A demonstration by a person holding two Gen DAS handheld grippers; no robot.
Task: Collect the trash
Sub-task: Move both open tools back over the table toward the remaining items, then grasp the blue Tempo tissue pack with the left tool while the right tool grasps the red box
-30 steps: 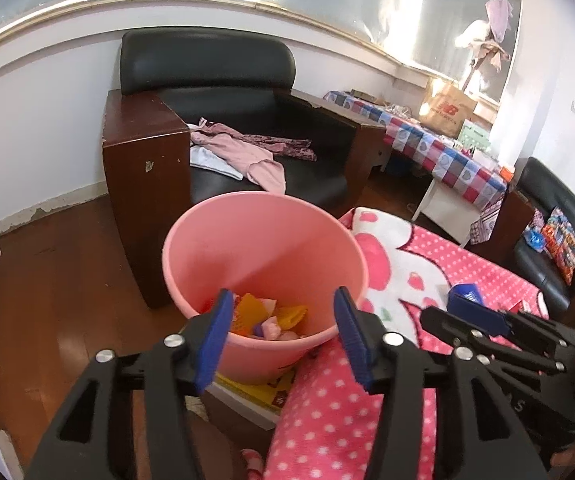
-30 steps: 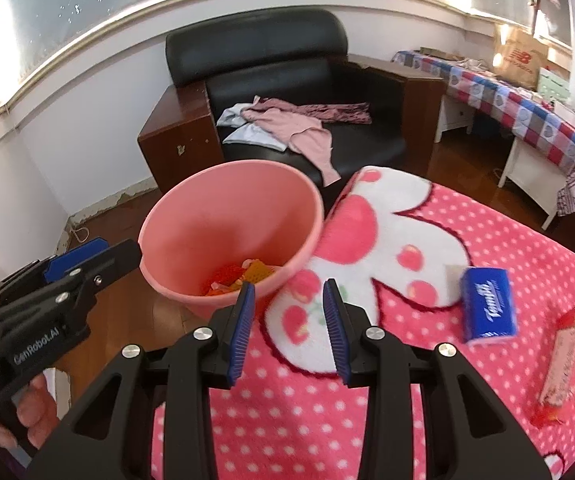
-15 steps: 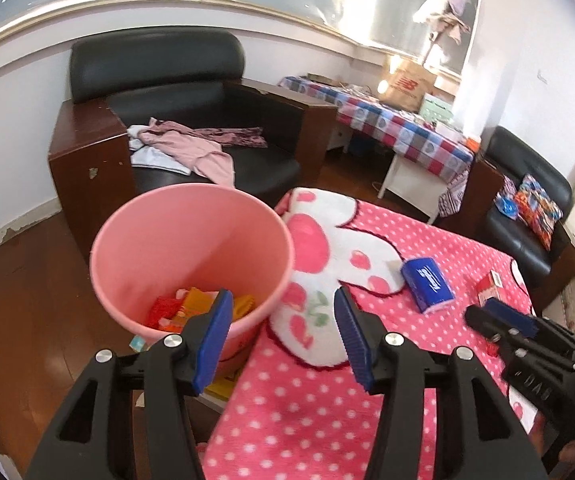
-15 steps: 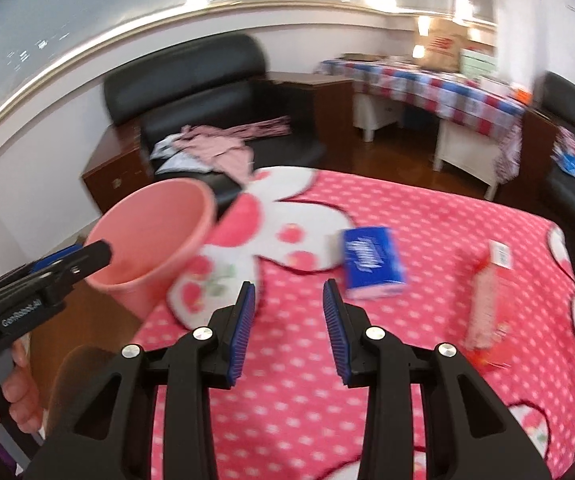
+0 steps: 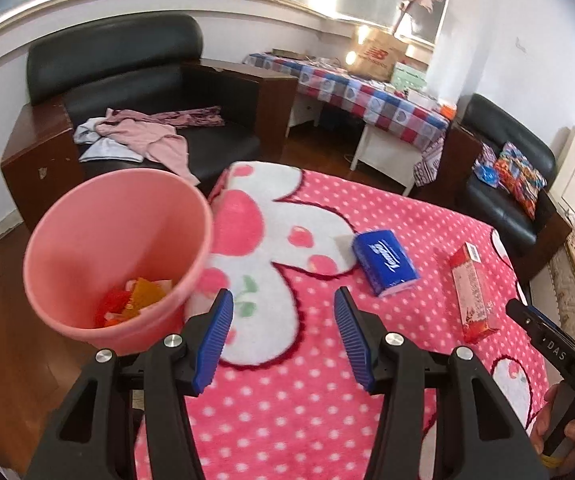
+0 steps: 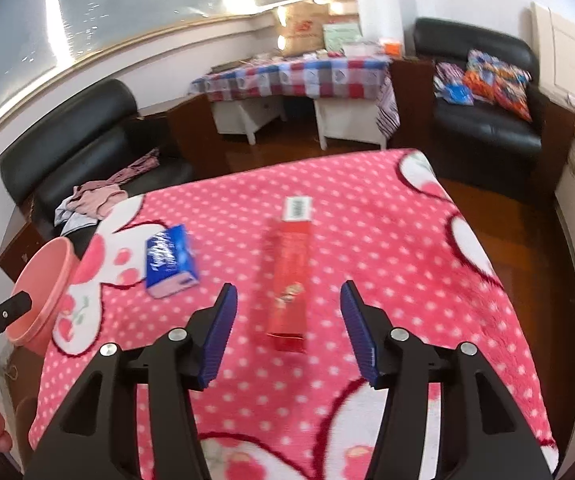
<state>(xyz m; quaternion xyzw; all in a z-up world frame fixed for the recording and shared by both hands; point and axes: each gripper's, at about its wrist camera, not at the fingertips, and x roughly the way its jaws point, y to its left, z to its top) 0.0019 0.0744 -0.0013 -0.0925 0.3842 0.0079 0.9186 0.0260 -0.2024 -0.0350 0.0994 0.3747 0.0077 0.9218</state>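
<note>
**Right gripper swings off the bin and lines up on the red packet**

The biggest change is in the right wrist view. A second ago it looked into the pink bin point(image 6: 45, 286) with its jaws nearly together; now the bin has slid to the far left edge and the pink dotted blanket point(image 6: 367, 216) fills the view. The right gripper point(image 6: 287, 330) has spread wide and holds nothing, and the long red packet point(image 6: 291, 276) lies lengthwise between its fingers, a little ahead of the tips.

The left wrist view has turned the same way, though less. The bin point(image 5: 115, 256) now sits to its left, just off the blanket's edge, with orange and red scraps in the bottom. The left gripper point(image 5: 283, 334) is also spread and empty, hovering over the blanket point(image 5: 427, 248).

Two items are left on the blanket: the red packet point(image 5: 472, 290) and, nearer the bin, the blue tissue pack point(image 5: 385, 262).

The turn suggests one drop is finished and the next pick has begun, with the red packet the likely target. The right view is blurred, so the gripper's height above the packet cannot be judged.
</note>
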